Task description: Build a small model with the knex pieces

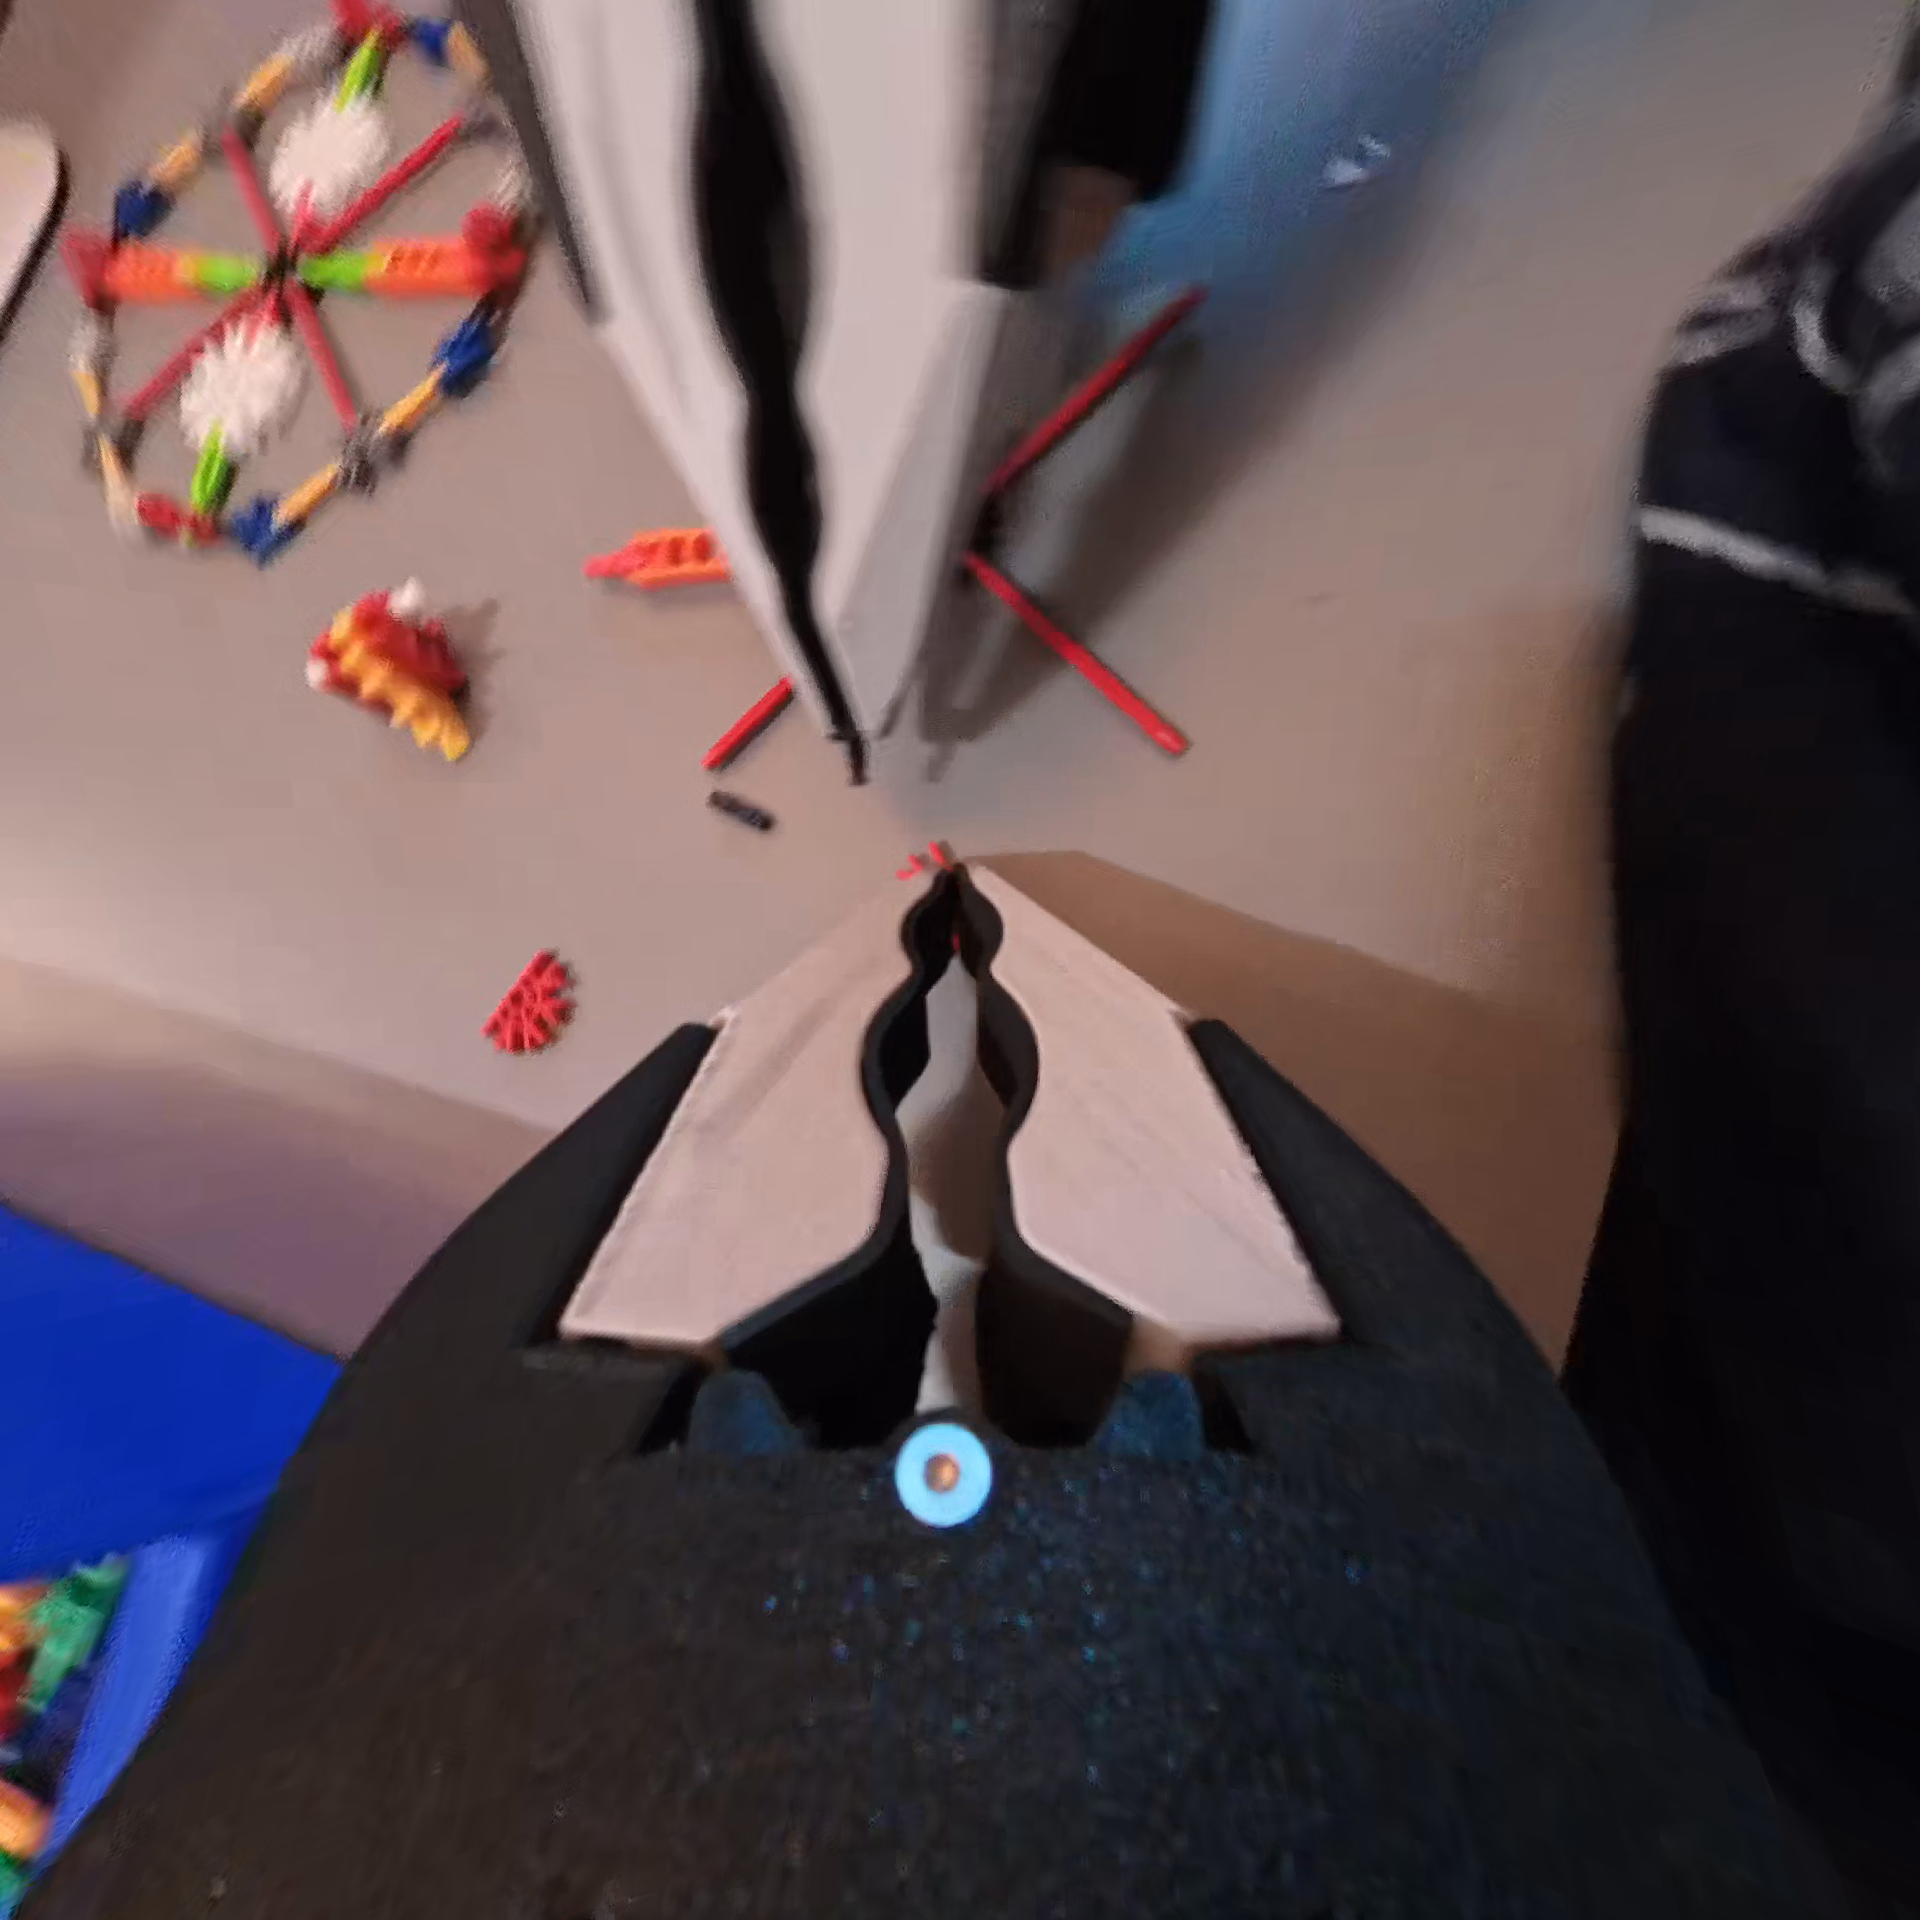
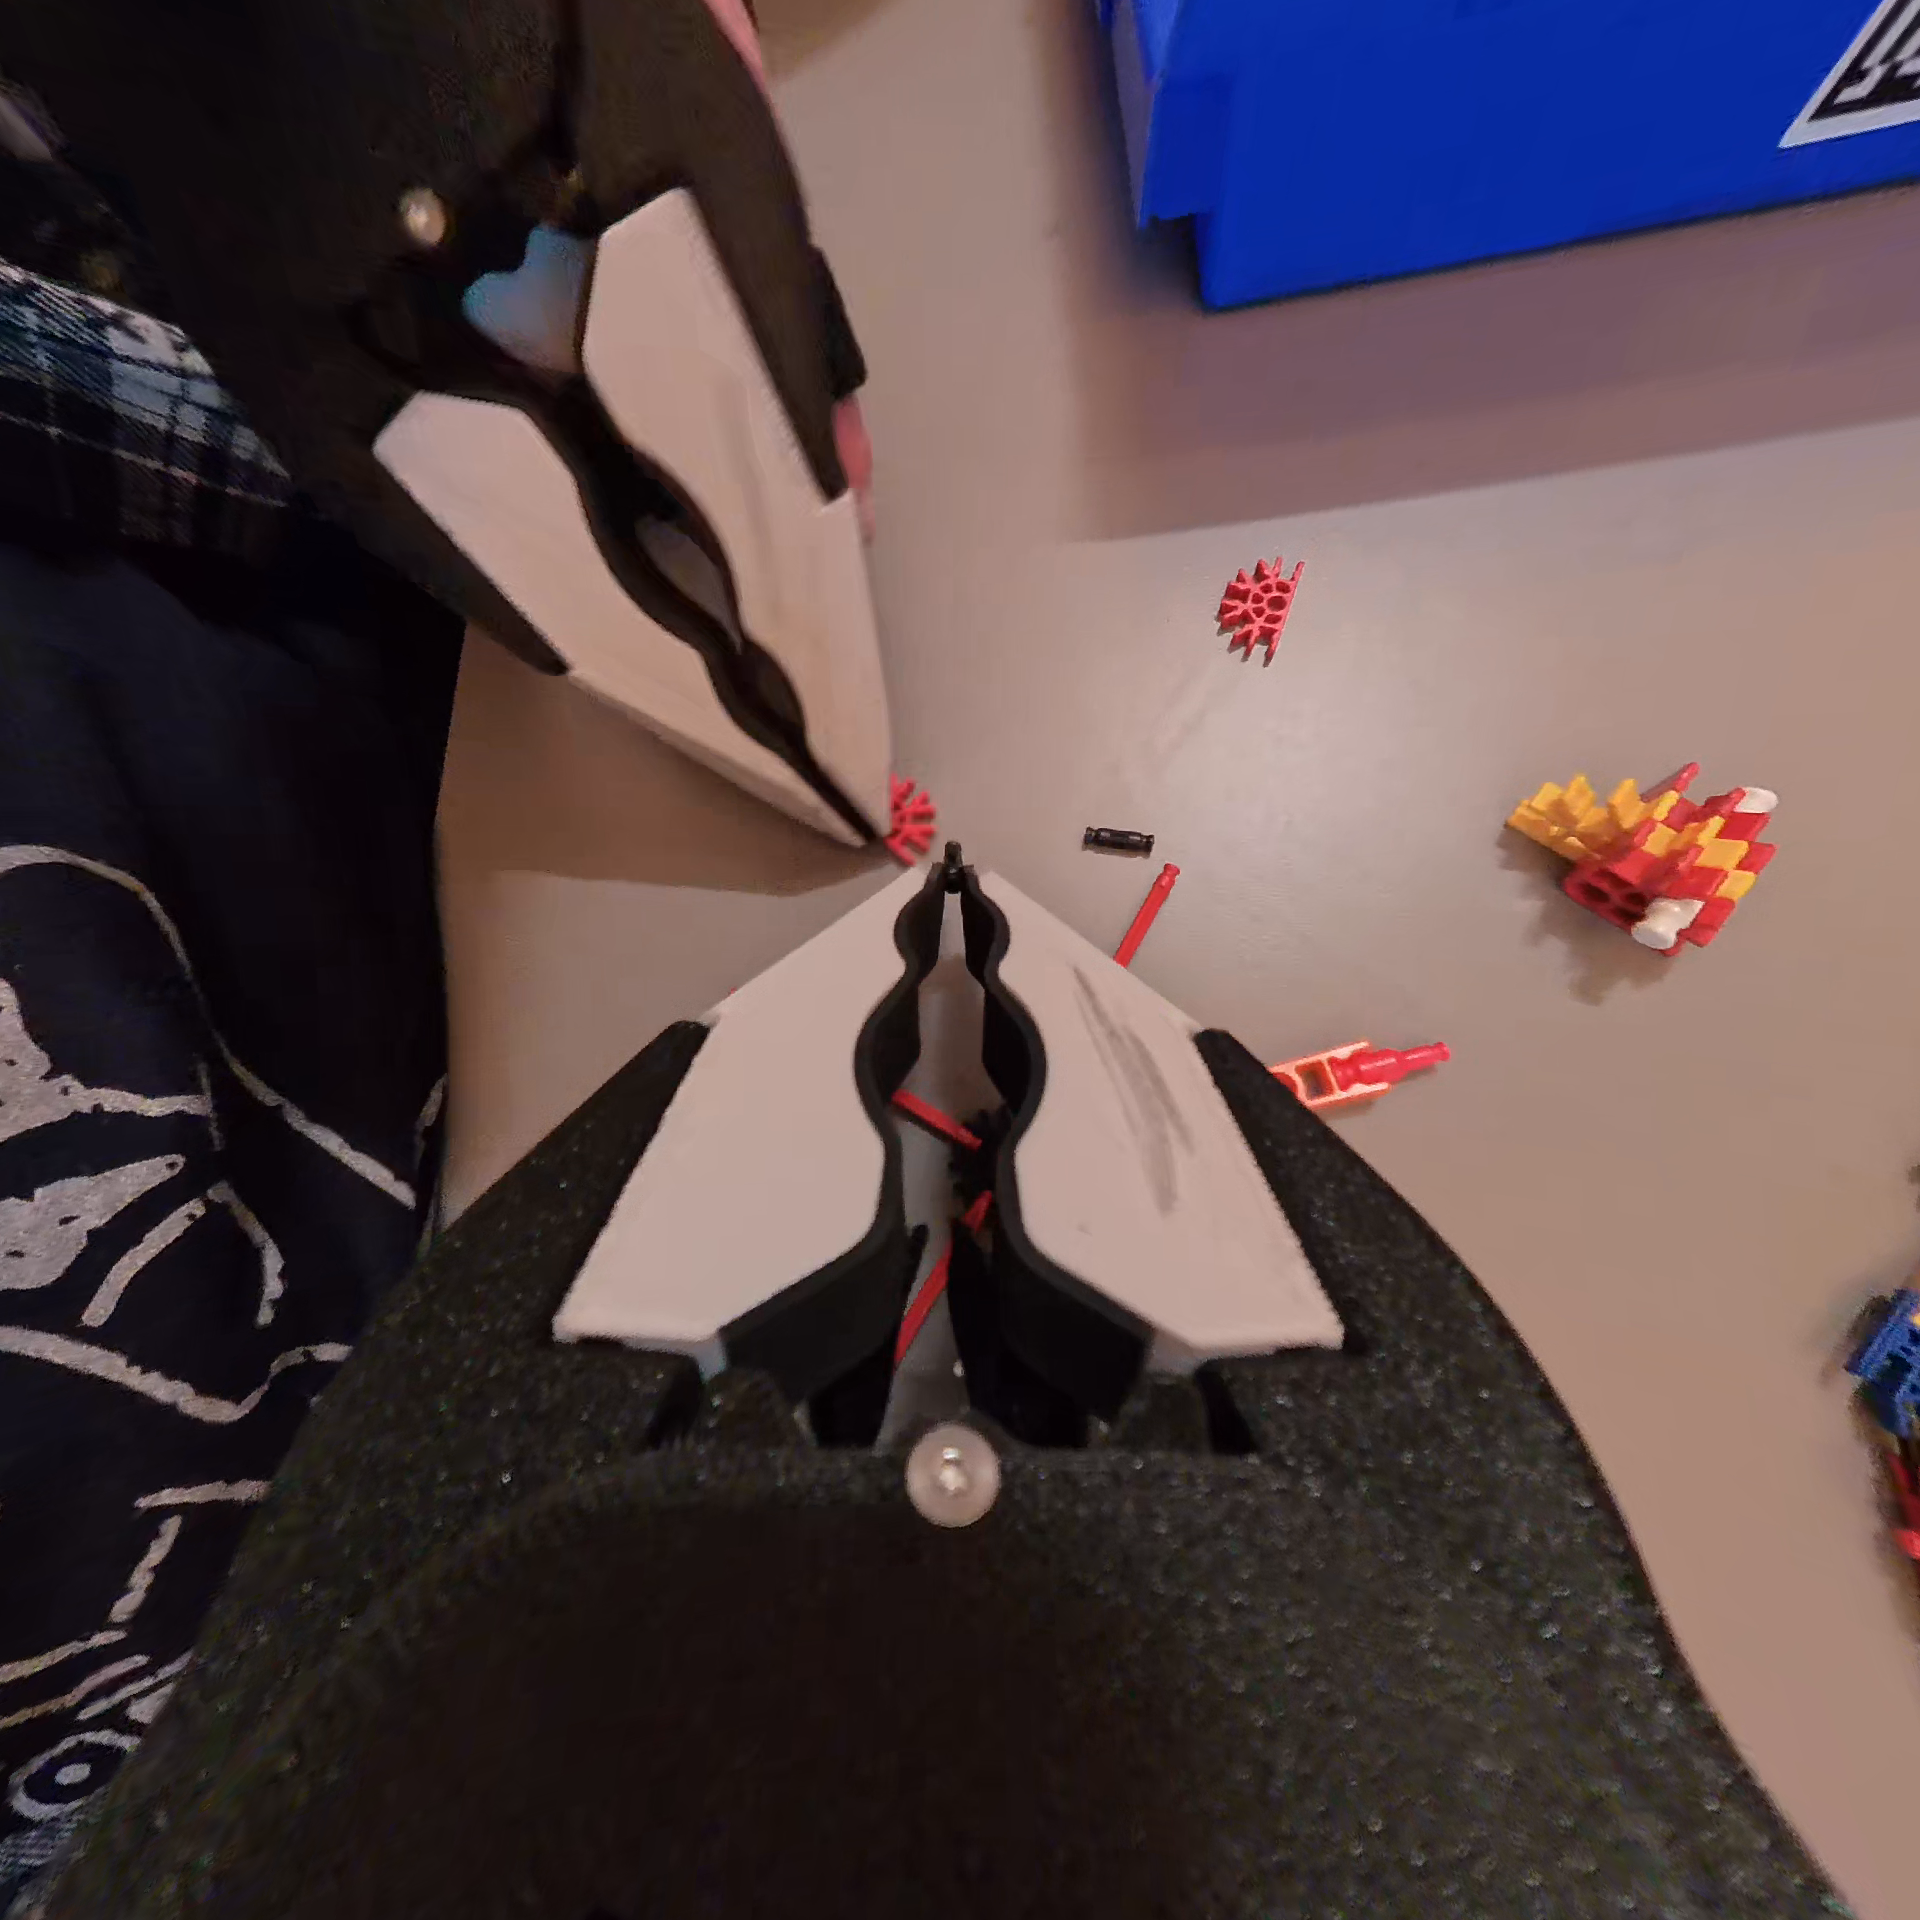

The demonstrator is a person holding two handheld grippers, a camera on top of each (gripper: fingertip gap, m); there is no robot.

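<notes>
My left gripper point(image 1: 948, 883) is shut on a small red snowflake-shaped connector point(image 1: 925, 862), which sticks out just past the tips. The right wrist view shows the same gripper point(image 2: 875, 831) pinching that red connector point(image 2: 911, 821). My right gripper point(image 2: 952, 885) is shut on a short black rod point(image 2: 952, 860) that stands out of its tips. The rod's end is close to the red connector. The left wrist view shows the right gripper point(image 1: 857, 740) from the far side, with the black rod point(image 1: 854, 764) at its tip. Both grippers are held just above the grey table point(image 2: 1351, 748).
Under the right gripper lies a black hub with red rods point(image 1: 1075, 649). On the table are another black rod point(image 2: 1117, 840), a red rod point(image 2: 1143, 914), a red connector point(image 2: 1260, 606), an orange-red piece point(image 2: 1351, 1070), a yellow-red connector pile point(image 2: 1652, 862), a wheel-shaped build point(image 1: 281, 270) and a blue box point(image 2: 1507, 135). The grippers are tip to tip, or close to it. The right tips stand about 8 centimeters off the orange-red piece point(image 2: 1351, 1070). My left wrist view point(image 1: 634, 550) looks at it from another angle.
</notes>
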